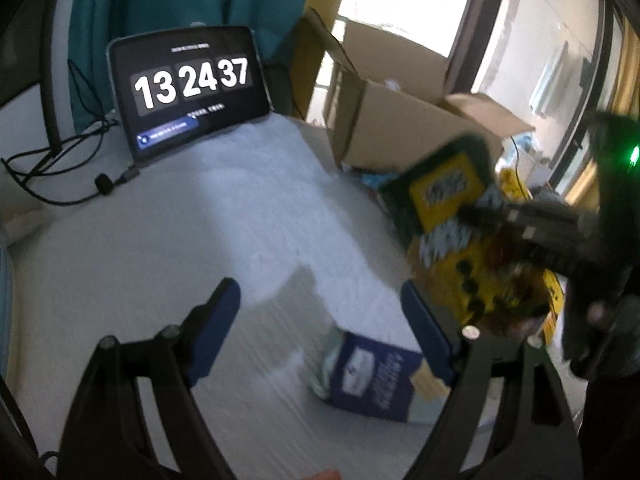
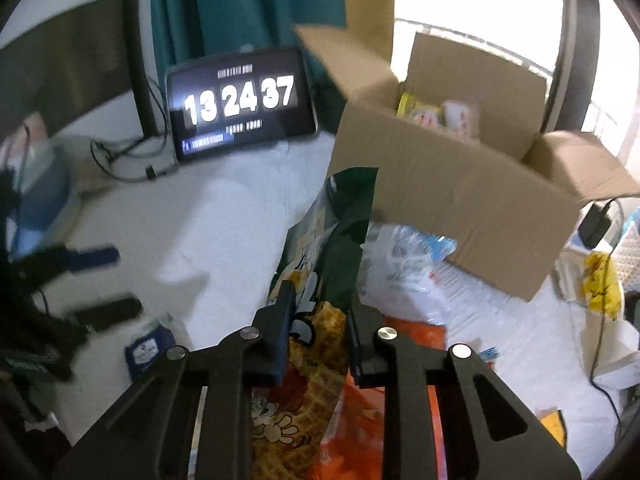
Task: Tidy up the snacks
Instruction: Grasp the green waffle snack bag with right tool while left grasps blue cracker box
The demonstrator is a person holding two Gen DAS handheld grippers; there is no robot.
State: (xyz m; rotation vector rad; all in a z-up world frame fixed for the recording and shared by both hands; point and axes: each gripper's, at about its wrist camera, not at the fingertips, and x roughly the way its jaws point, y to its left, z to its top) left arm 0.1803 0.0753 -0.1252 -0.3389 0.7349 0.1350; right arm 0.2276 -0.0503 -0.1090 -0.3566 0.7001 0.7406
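- On the white padded table surface (image 1: 168,248), black tangled cables (image 1: 52,168) lie at 9 o'clock in the left wrist view.
- A black rectangular tablet (image 1: 192,92) stands propped at 11 o'clock, its screen reading 13 24 37; the right wrist view shows it (image 2: 240,104) at 11 o'clock too.
- The left gripper (image 1: 320,320) has its blue-padded fingers (image 1: 218,332) spread wide with nothing between them.
- A small dark-blue and white snack packet (image 1: 376,380) lies flat on the table at 5 o'clock, just beside the right-hand finger.
- The right gripper (image 2: 318,332) is pinching a tall yellow and dark-green snack bag with a waffle print (image 2: 316,264); the bag stands upright between the fingers, lifted off the table, near the box.
- An orange foil snack bag (image 2: 416,332) lies under the right gripper at 5 o'clock.
- A clear plastic pack with blue print (image 2: 408,256) lies against the box's front wall.
- An open brown cardboard box (image 2: 460,184) sits at 1 o'clock, holding pale wrapped snacks (image 2: 440,114).
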